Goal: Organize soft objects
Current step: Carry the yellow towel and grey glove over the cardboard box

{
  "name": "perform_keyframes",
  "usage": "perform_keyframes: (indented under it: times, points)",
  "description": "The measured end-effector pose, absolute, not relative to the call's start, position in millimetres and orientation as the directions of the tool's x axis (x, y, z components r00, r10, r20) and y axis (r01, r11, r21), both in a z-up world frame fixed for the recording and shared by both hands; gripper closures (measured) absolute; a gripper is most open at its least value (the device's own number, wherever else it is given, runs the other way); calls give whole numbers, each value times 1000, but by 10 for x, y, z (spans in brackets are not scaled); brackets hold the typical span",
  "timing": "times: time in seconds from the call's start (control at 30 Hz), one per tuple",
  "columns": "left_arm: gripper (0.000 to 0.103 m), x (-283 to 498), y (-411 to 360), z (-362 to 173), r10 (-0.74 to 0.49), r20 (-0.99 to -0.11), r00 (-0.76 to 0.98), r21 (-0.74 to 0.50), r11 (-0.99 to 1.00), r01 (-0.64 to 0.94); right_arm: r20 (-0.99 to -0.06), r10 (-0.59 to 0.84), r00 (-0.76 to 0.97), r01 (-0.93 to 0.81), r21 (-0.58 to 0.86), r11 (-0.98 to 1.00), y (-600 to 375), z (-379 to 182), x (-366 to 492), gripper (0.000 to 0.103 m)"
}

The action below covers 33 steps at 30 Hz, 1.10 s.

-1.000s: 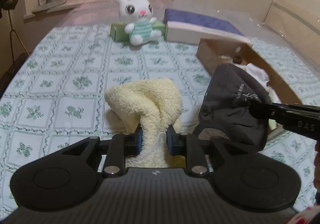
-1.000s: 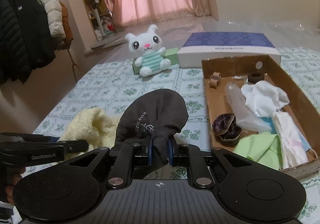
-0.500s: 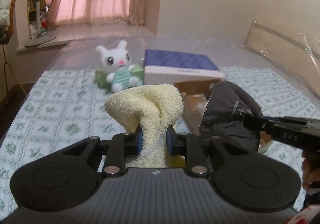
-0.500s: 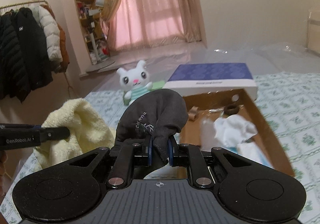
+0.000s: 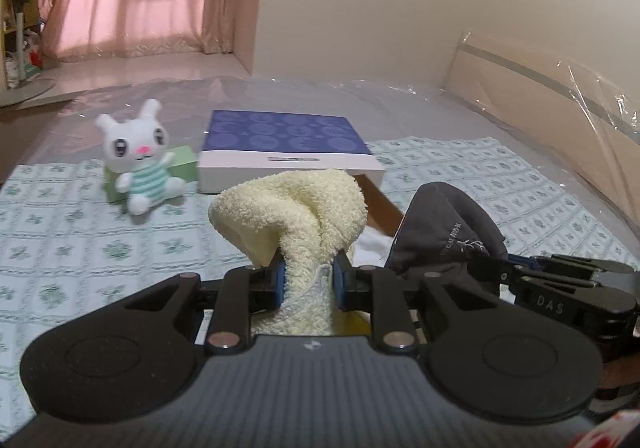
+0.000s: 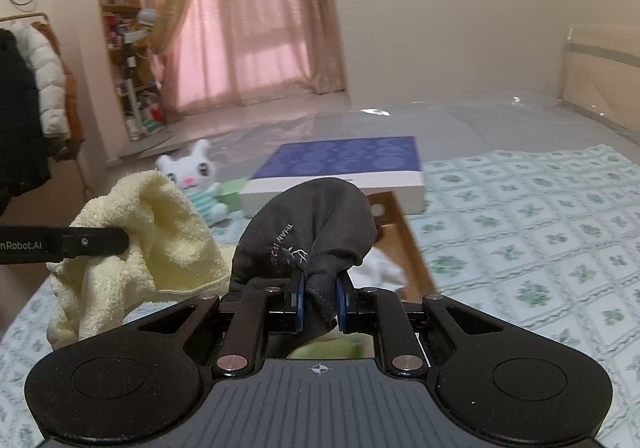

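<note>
Between left jaws: yellow towel [image 5: 296,208], clamped | between right jaws: dark cloth [image 6: 312,232], clamped

Soft, dim indoor light — the brightest source is daylight glowing pink through the curtains [image 6: 248,20], with glare on the plastic sheet [image 5: 400,104] beyond the bed. Fisheye bending curves the edges and blackens the corners. In the right wrist view the plush rabbit [image 6: 196,176] and cardboard box [image 6: 404,232] smear with motion blur.
</note>
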<state>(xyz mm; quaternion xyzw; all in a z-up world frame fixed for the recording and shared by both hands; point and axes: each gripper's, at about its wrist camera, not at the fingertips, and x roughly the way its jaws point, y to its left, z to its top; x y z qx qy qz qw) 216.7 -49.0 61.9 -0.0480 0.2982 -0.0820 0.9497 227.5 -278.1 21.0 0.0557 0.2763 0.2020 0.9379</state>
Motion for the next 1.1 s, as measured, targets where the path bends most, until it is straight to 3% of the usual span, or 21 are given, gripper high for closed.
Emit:
perform_keyframes:
  times: [0.57, 0.8, 1.1]
  points:
    - [83, 3334, -1266, 176, -191, -618, 763, -209, 975, 75, -553, 304, 776, -250, 173, 953, -3025, -20, 3084, 88]
    - [83, 3717, -1150, -232, -159, -650, 743, -257, 966, -18, -567, 336, 752, -262, 211, 942, -2916, -189, 3355, 88]
    - [82, 3914, -1024, -549, -92, -700, 708, -202, 977, -72, -614, 419, 669, -322, 268, 908, -2665, -473, 3694, 88]
